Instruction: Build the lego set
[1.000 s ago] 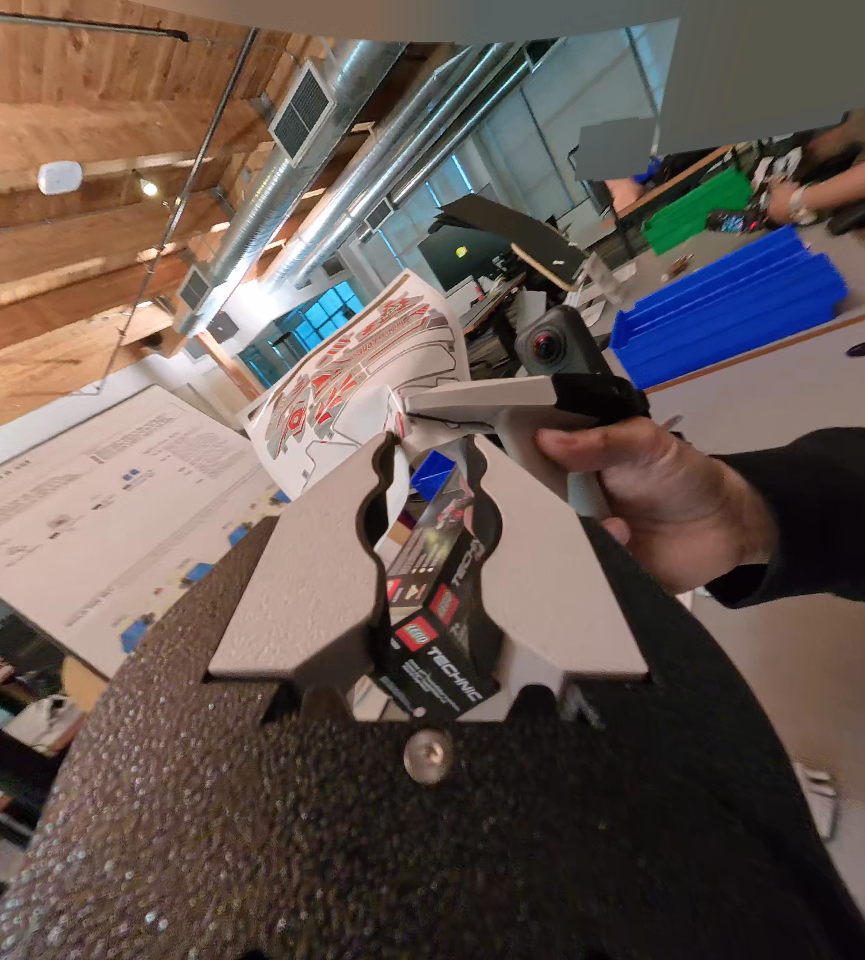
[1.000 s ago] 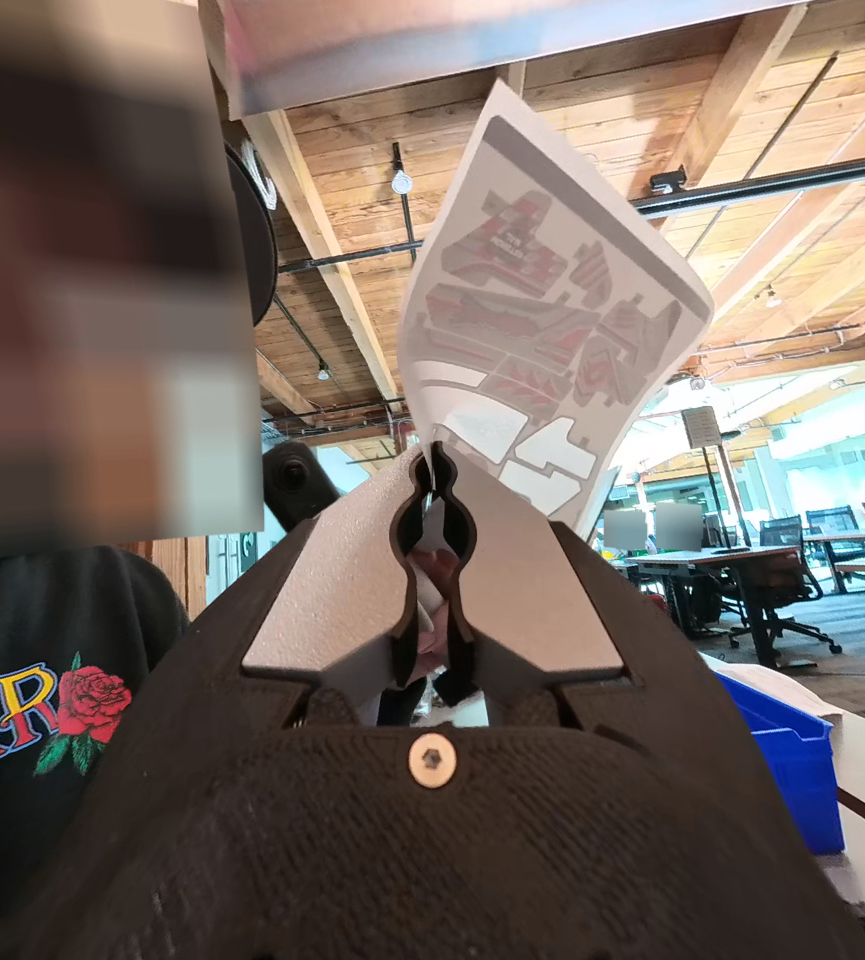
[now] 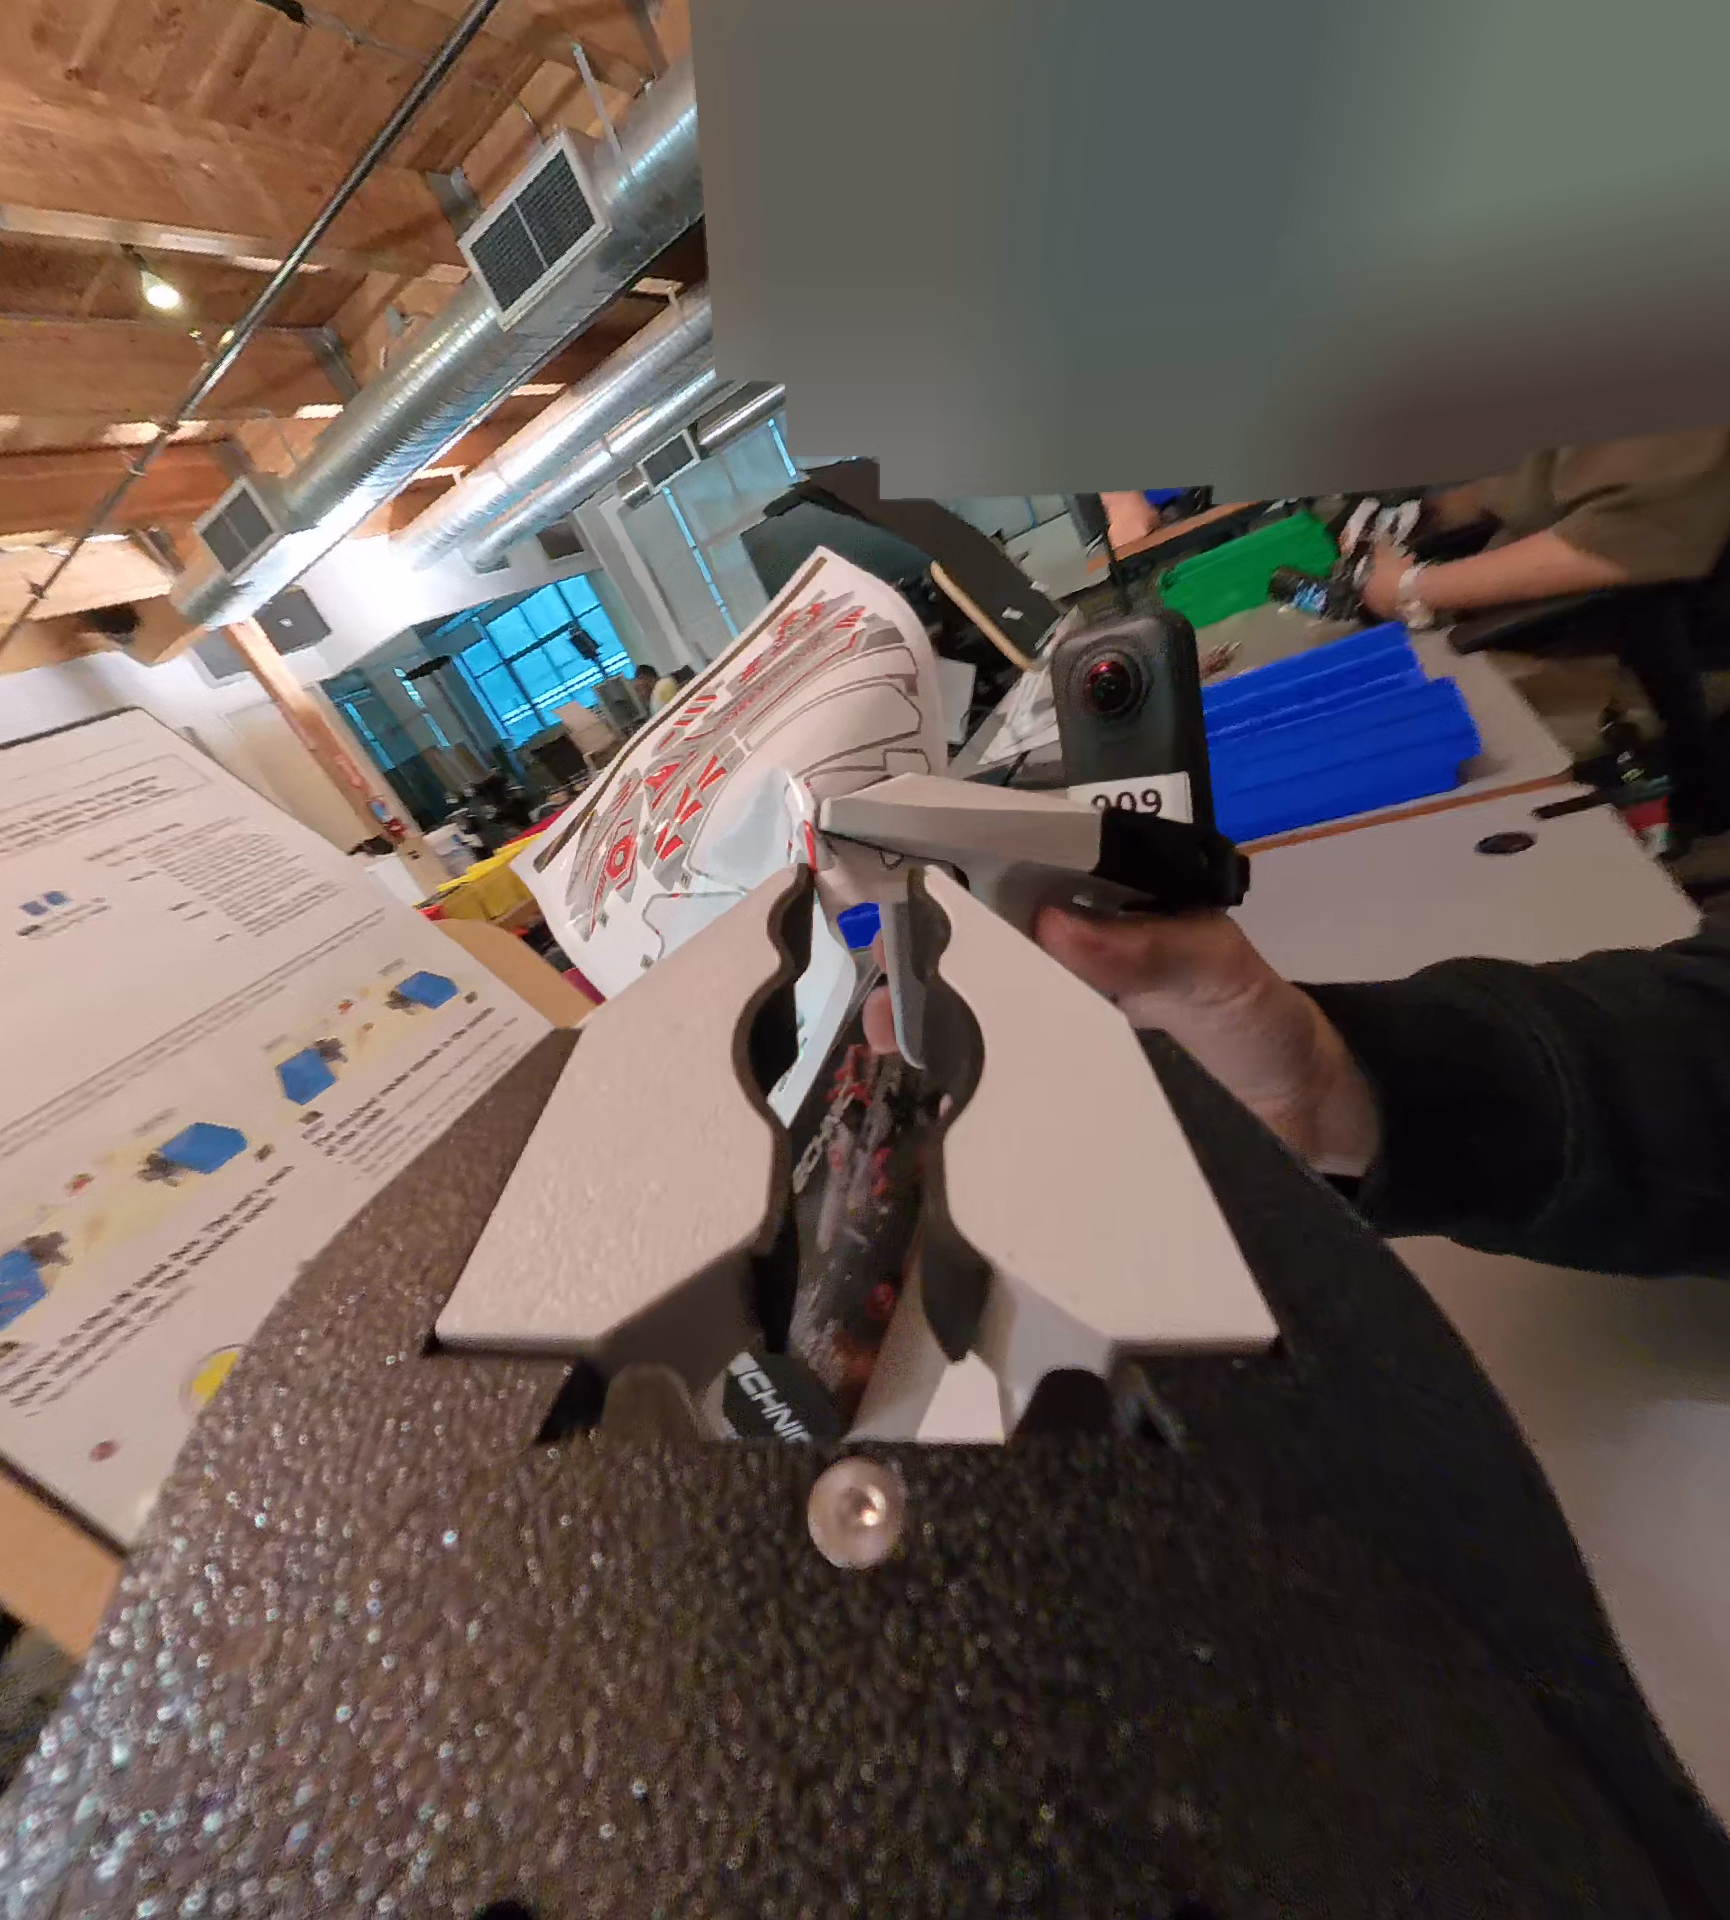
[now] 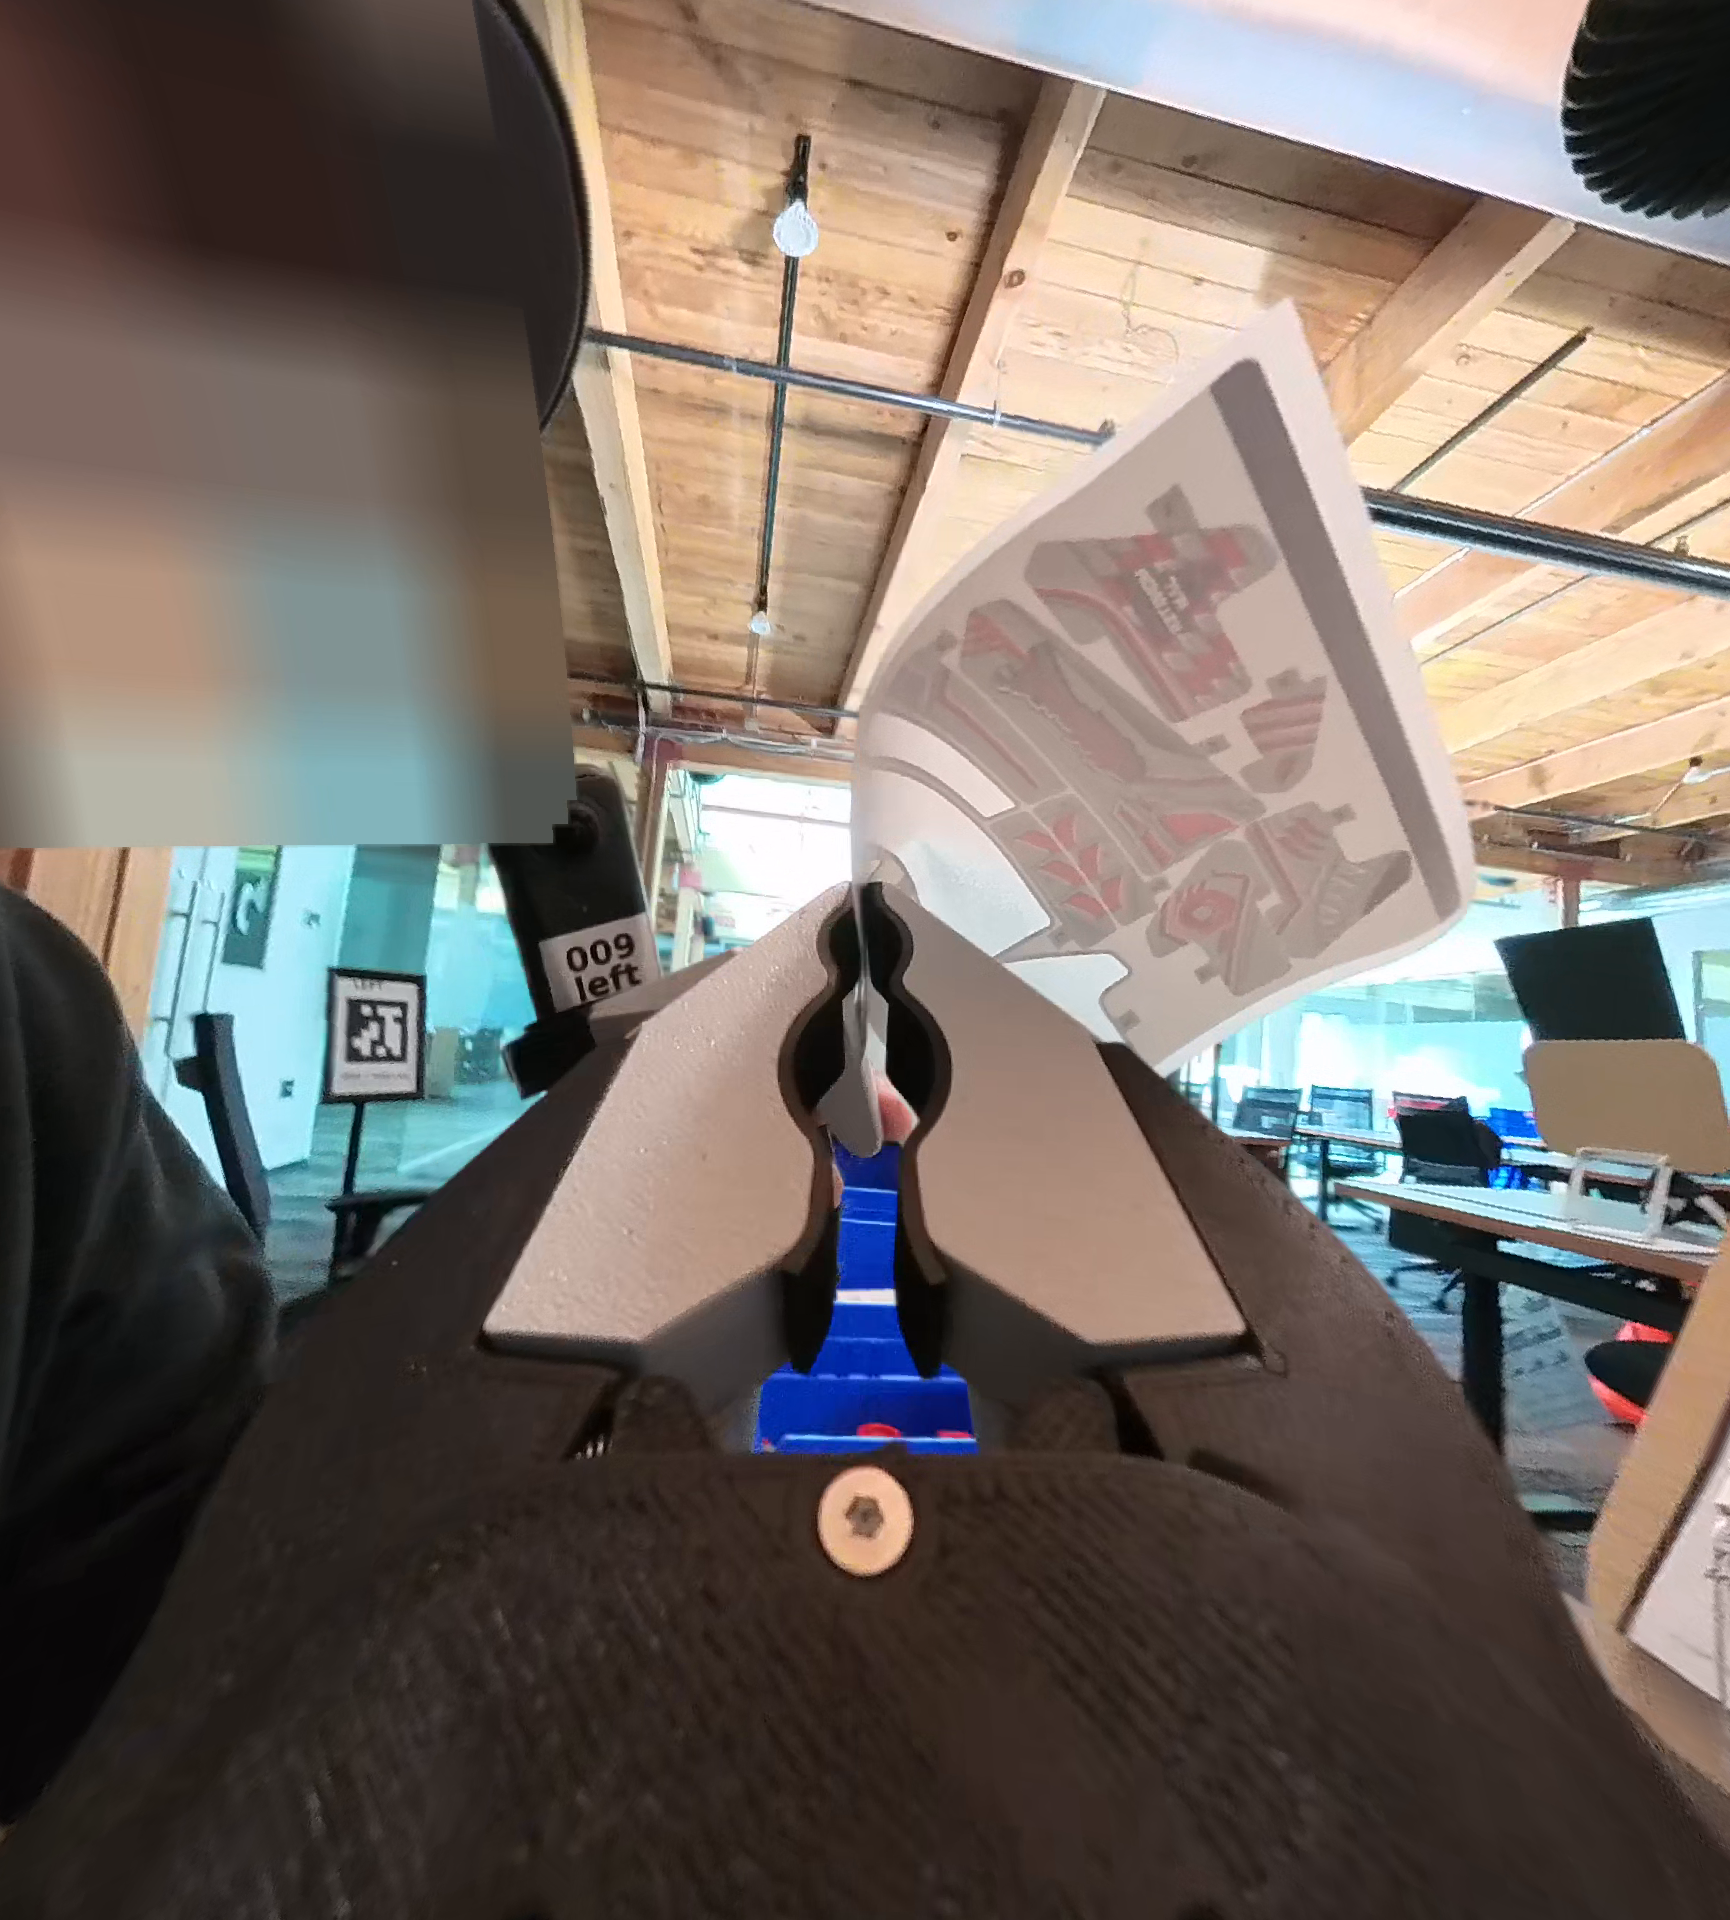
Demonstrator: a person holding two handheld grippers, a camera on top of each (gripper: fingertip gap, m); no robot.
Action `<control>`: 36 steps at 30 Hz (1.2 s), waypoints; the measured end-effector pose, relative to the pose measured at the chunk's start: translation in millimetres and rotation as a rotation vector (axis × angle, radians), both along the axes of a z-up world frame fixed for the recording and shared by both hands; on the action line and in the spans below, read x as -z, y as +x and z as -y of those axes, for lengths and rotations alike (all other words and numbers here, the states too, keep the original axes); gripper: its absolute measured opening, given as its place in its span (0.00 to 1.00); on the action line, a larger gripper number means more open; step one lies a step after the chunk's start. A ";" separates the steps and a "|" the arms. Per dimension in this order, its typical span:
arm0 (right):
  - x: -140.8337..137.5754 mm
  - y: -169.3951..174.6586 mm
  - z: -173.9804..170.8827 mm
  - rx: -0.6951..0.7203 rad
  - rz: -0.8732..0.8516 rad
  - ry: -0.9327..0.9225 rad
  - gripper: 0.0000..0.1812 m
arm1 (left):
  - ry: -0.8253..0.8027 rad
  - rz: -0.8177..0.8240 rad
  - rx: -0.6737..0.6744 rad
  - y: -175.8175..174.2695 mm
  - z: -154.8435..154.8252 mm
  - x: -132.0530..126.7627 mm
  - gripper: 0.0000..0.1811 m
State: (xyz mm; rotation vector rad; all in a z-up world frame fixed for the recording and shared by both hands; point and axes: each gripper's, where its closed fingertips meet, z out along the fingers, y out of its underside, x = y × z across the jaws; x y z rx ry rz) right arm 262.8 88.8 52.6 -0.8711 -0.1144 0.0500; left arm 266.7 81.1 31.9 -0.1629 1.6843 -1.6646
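My left gripper (image 3: 866, 894) is shut on a black instruction booklet (image 3: 856, 1195), which stands edge-on between the jaws and is held in the air. My right gripper (image 4: 859, 906) is shut on the lower corner of a white sticker sheet (image 4: 1152, 727) with red and grey decals, which curls up and to the right. In the left wrist view the right gripper (image 3: 819, 826) pinches the sticker sheet (image 3: 736, 769) just beyond my left fingertips, held by a hand in a black sleeve (image 3: 1567, 1081).
Blue bins (image 3: 1339, 717) and a green bin (image 3: 1245, 566) sit on the table behind, where another person (image 3: 1588, 530) works. A printed instruction board (image 3: 165, 1039) stands at the left. A blue bin (image 4: 866, 1382) shows below the right jaws.
The right gripper has pulled the sticker sheet up and away from the booklet. The booklet has turned edge-on in the left jaws. The sheet now leans right in the right wrist view.
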 end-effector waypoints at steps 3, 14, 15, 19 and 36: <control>0.6 -4.0 -0.8 0.051 0.068 -0.019 0.00 | -0.063 -0.061 0.075 -3.2 -0.7 -2.0 0.07; 2.7 -0.8 -2.7 0.148 0.112 -0.061 0.00 | -0.037 0.003 0.055 -3.4 -9.7 -5.3 0.08; 2.6 -0.2 -2.7 0.152 0.109 -0.062 0.00 | -0.027 0.022 0.041 -3.3 -10.9 -5.9 0.07; 3.6 0.2 -3.7 0.155 0.109 -0.069 0.00 | -0.002 0.028 0.016 -1.8 -11.8 -4.3 0.07; 8.6 -14.2 0.1 -0.045 0.146 -0.082 0.00 | -0.034 -0.045 0.191 -13.0 -5.6 1.1 0.02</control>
